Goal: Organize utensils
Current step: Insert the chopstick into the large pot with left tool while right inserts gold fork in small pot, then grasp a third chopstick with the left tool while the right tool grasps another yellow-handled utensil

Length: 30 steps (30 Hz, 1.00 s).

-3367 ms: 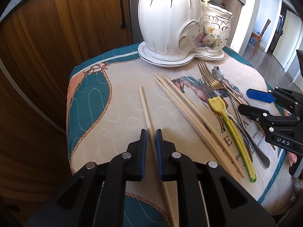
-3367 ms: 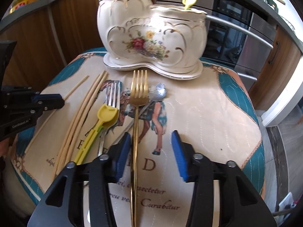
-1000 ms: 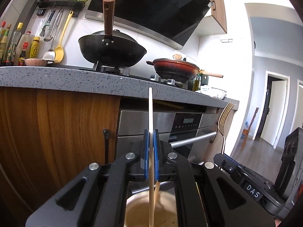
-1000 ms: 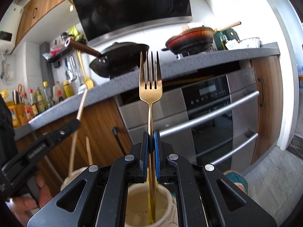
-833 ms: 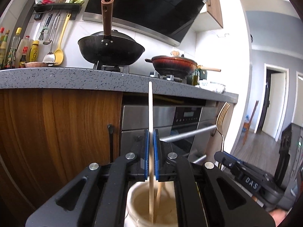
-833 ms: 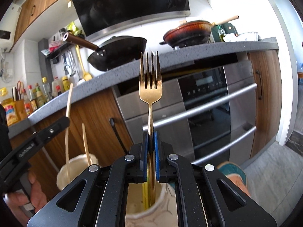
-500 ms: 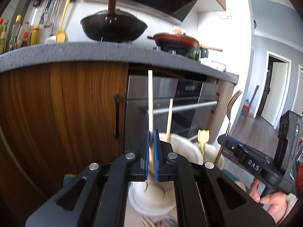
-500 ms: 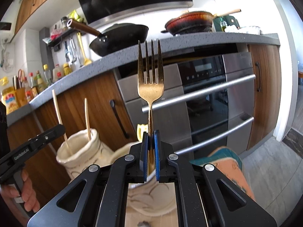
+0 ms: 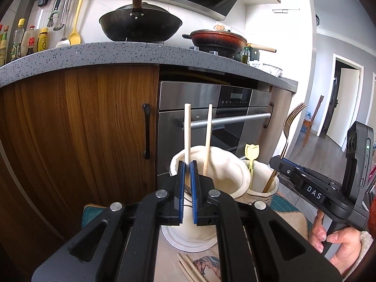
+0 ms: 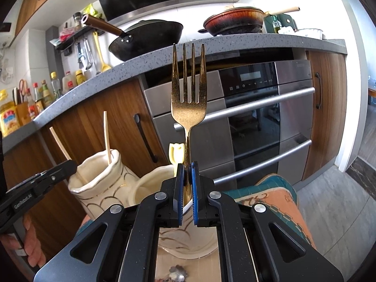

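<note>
My left gripper is shut on a wooden chopstick that stands upright, its lower end inside the taller cream ceramic holder. A second chopstick leans in that same holder. My right gripper is shut on a gold fork, tines up, its handle going down into the lower cream holder. A yellow-topped utensil stands in that lower holder. In the left wrist view the right gripper and the gold fork appear at the right.
Several loose chopsticks lie on the patterned cloth in front of the holders. A spoon bowl shows under my right gripper. Wooden cabinets and a steel oven stand close behind. A hand grips the right tool.
Both grippers sank and tipped downward, so the holders rose into view. The chopstick and the fork went lower into their holders. Both grips stayed closed.
</note>
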Available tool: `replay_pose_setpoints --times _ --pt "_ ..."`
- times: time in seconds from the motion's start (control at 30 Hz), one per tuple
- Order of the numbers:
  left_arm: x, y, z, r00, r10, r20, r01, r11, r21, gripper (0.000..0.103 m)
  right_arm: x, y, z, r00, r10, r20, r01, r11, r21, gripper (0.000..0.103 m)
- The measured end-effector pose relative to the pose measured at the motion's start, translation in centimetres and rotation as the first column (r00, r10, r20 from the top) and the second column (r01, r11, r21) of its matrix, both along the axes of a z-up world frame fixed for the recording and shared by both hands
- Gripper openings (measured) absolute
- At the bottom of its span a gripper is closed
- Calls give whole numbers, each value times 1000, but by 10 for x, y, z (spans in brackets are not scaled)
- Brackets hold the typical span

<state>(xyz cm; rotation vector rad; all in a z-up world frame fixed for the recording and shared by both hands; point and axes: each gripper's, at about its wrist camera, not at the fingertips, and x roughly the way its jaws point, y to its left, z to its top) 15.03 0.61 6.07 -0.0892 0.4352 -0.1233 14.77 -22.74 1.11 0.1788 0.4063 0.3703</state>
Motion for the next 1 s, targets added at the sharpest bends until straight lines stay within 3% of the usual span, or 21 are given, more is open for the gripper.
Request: replay_pose_setpoints --times 0.33,0.67,0.9,0.97,1.0 --pt "-8 3 12 999 23 28 -23 1000 -4 34 0 0 2 1000 -14 -16 14 1000 0 8" --pt "-21 14 18 998 49 32 -49 999 -20 43 -5 -3 9 1000 -28 -13 28 1000 4 19" --pt "-38 18 20 998 62 27 -61 998 -19 57 -30 -15 22 999 -34 12 34 999 11 52" --pt "-44 19 18 998 63 12 -63 998 -10 65 -39 -19 24 999 -35 16 35 999 3 64" --pt "-46 19 15 998 65 4 -65 998 -4 74 -43 -20 23 999 -36 15 36 999 -3 72"
